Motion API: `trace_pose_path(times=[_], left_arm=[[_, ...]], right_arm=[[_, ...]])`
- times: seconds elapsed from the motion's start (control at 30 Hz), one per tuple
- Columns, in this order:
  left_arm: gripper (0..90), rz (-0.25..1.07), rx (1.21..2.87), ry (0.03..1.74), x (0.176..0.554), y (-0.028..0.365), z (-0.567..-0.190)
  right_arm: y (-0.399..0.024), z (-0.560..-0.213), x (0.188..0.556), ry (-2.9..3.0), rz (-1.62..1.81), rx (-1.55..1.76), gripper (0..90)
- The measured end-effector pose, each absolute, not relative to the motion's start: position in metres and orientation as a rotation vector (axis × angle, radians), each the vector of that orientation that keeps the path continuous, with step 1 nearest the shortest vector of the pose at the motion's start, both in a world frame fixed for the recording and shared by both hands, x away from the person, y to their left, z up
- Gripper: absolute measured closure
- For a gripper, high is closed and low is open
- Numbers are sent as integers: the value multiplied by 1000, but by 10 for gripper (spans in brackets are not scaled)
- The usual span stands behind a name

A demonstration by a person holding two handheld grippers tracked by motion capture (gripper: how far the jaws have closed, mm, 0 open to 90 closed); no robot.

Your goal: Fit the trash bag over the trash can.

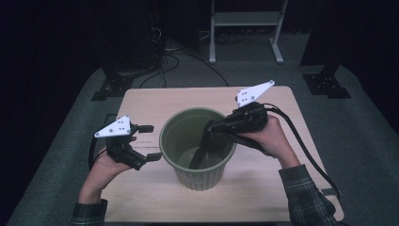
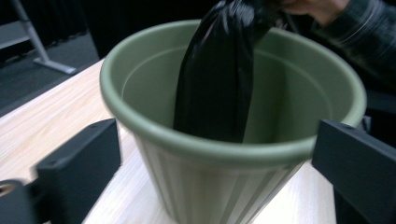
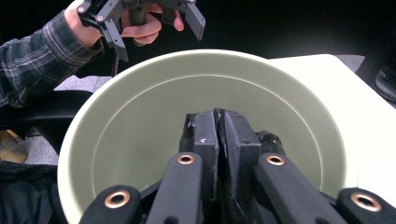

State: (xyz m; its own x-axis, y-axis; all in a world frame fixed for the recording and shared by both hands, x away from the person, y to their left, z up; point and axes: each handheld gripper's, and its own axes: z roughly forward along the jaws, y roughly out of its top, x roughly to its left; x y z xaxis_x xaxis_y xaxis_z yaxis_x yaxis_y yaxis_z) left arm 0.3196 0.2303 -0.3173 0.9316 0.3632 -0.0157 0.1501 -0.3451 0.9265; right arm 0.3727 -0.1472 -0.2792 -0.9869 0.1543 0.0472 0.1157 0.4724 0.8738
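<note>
With the right gripper (image 3: 217,140) we pinch the black bag (image 2: 215,74), fingers closed flat on the film, and hold it hanging into the green bin (image 1: 197,181) so it can be lined. The left gripper (image 1: 149,142) waits spread wide and empty beside the rim. The bin stands mid-worktop (image 1: 263,193).

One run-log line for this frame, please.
right gripper: shut on black bag | bag hangs inside green bin | left gripper: open beside bin
</note>
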Motion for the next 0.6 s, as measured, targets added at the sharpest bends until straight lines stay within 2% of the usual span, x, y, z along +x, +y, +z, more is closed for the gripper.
trace_pose_path(times=[0.27,0.6], left_arm=[[43,233,1916,332,330,208,-303],[134,212,1935,246,341,174,-301]], right_arm=[[-145,-279,374,2660,1617,238,875],[-127,-273,376,2667,1662,181,882]])
